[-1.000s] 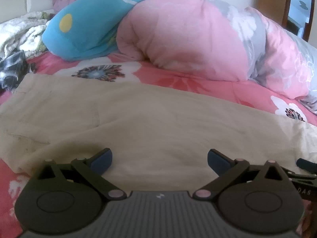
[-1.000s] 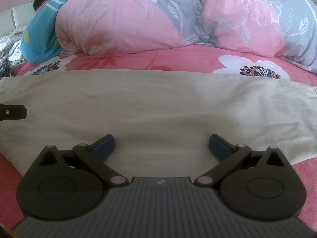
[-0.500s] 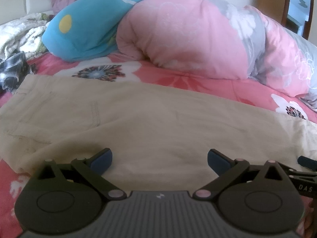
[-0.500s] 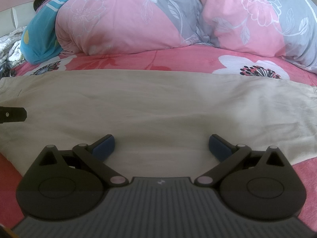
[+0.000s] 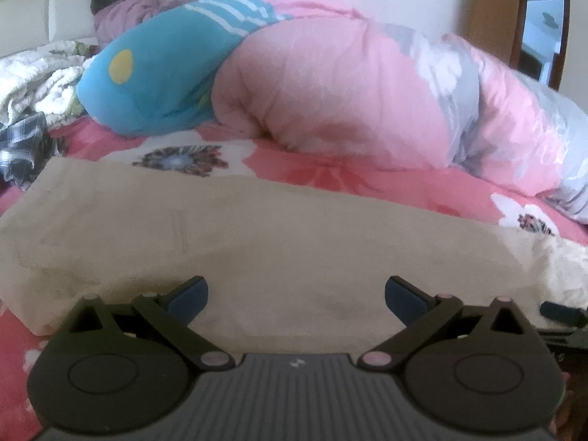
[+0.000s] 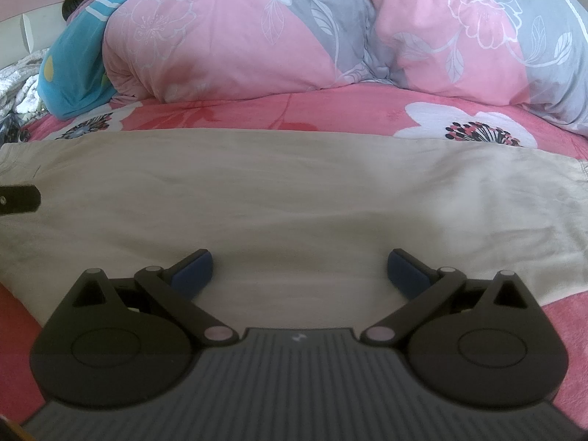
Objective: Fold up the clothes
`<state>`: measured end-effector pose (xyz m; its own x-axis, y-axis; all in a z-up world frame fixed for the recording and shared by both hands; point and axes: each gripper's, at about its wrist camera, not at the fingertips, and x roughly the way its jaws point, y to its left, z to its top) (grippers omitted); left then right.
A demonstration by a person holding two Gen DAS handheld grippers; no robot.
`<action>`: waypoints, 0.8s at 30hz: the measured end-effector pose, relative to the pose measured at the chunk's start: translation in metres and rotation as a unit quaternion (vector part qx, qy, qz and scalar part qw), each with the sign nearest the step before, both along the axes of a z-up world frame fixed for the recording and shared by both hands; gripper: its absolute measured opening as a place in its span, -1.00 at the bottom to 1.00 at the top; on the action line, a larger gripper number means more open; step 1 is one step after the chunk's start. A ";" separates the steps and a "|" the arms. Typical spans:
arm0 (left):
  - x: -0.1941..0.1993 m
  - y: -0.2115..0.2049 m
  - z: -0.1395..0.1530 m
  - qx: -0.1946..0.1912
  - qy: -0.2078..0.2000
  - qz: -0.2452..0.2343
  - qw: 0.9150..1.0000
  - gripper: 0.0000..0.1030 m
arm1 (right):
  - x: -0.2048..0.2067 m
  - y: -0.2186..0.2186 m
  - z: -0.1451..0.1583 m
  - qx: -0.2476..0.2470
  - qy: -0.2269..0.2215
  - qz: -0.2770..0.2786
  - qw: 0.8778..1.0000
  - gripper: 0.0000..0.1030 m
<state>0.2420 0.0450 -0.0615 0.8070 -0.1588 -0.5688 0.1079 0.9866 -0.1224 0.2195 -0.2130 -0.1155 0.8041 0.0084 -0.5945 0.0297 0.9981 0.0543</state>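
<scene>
Beige trousers (image 5: 279,242) lie flat across the pink flowered bedsheet (image 5: 330,172), folded lengthwise into one long band. In the left wrist view my left gripper (image 5: 296,296) hovers open over their near edge, close to the waist end, with nothing between its blue pads. The right wrist view shows the same trousers (image 6: 294,191) stretching left to right, and my right gripper (image 6: 298,270) stands open above their near edge further along the legs. A black tip of the left gripper (image 6: 20,198) pokes in at the left edge there.
A bulky pink and grey quilt (image 6: 330,29) is heaped behind the trousers. Beyond it a person (image 5: 121,3) lies under a blue blanket (image 5: 158,70). White and checked cloth (image 5: 25,110) sits at the far left. A wooden door frame (image 5: 514,18) stands back right.
The left gripper has drifted slightly left and lower toward the trousers, so the waist end looms larger. The right gripper has barely moved. Both stay open.
</scene>
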 end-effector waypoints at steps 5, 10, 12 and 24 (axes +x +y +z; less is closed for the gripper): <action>-0.009 0.006 0.003 -0.007 -0.012 0.000 1.000 0.99 | 0.001 0.001 0.000 -0.001 0.001 0.000 1.000 0.98; -0.023 0.016 0.005 -0.005 -0.027 0.008 1.000 0.99 | 0.003 0.003 0.002 -0.008 0.008 -0.002 1.000 0.99; -0.029 0.022 0.006 -0.003 -0.033 0.012 0.999 0.99 | 0.003 0.003 0.002 -0.008 0.008 -0.002 1.000 0.99; -0.043 0.060 0.014 -0.032 -0.039 0.047 0.998 0.71 | 0.009 0.035 0.061 0.017 -0.041 0.069 0.997 0.98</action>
